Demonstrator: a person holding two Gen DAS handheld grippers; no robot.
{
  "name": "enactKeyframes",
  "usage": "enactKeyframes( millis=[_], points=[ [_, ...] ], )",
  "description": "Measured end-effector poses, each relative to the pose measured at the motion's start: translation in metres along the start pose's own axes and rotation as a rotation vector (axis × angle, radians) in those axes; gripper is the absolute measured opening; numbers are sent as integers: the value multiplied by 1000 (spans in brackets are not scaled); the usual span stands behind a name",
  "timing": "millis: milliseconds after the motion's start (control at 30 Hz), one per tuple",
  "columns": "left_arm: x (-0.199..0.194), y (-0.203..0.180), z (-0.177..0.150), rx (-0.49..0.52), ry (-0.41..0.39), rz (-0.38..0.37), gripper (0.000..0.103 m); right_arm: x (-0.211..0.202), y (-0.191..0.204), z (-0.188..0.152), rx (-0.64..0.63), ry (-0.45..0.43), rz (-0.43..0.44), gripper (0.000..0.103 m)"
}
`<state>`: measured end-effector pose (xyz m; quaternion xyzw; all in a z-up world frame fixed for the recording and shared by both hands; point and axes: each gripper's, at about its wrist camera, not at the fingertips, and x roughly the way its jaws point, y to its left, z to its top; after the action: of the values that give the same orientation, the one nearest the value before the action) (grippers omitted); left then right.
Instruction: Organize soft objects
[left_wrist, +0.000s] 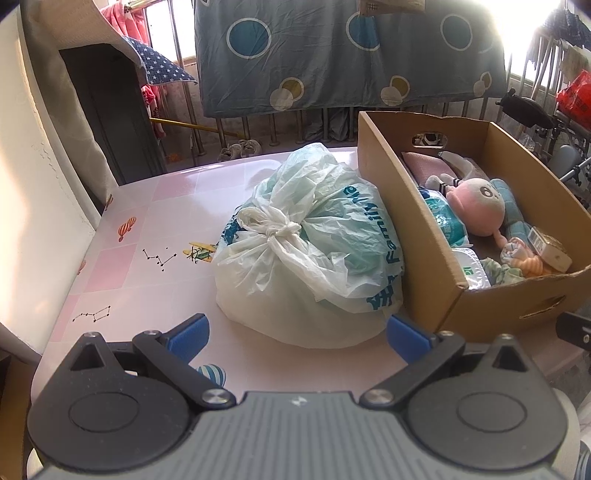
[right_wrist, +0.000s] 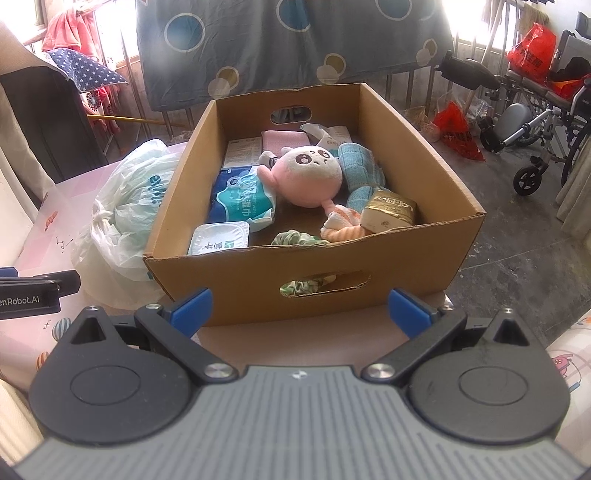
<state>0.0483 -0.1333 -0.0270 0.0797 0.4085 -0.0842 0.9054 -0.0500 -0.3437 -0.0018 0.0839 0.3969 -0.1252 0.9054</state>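
A tied white plastic bag (left_wrist: 306, 251) lies on the pink table, pressed against the left wall of a cardboard box (left_wrist: 406, 236). My left gripper (left_wrist: 297, 334) stands open just in front of the bag, nothing between its blue fingers. In the right wrist view the box (right_wrist: 369, 295) holds a pink plush toy (right_wrist: 306, 177), a blue wipes pack (right_wrist: 243, 199), a teal cloth (right_wrist: 362, 173), a green scrunchie (right_wrist: 295, 238), an orange striped sock (right_wrist: 343, 227) and a gold packet (right_wrist: 389, 214). My right gripper (right_wrist: 299, 310) is open, empty, facing the box's near wall.
The pink patterned table (left_wrist: 147, 258) ends at a white wall on the left. Behind it hang a grey-blue dotted sheet (left_wrist: 332, 55) and railings. A wheelchair (right_wrist: 535, 122) and red bags (right_wrist: 458, 129) stand on the floor at the right. The left gripper's body (right_wrist: 33, 288) shows at the left edge.
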Motion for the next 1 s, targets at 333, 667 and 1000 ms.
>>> enactKeyframes(
  millis=[333, 667, 1000],
  points=[
    [-2, -4, -1, 10, -4, -13, 103, 1, 0, 0, -2, 8, 0, 102],
    [-3, 2, -2, -5, 1, -5, 103, -4, 10, 0, -21, 2, 19, 102],
    [-3, 6, -3, -8, 3, -3, 103, -3, 18, 2, -28, 6, 30, 102]
  ],
)
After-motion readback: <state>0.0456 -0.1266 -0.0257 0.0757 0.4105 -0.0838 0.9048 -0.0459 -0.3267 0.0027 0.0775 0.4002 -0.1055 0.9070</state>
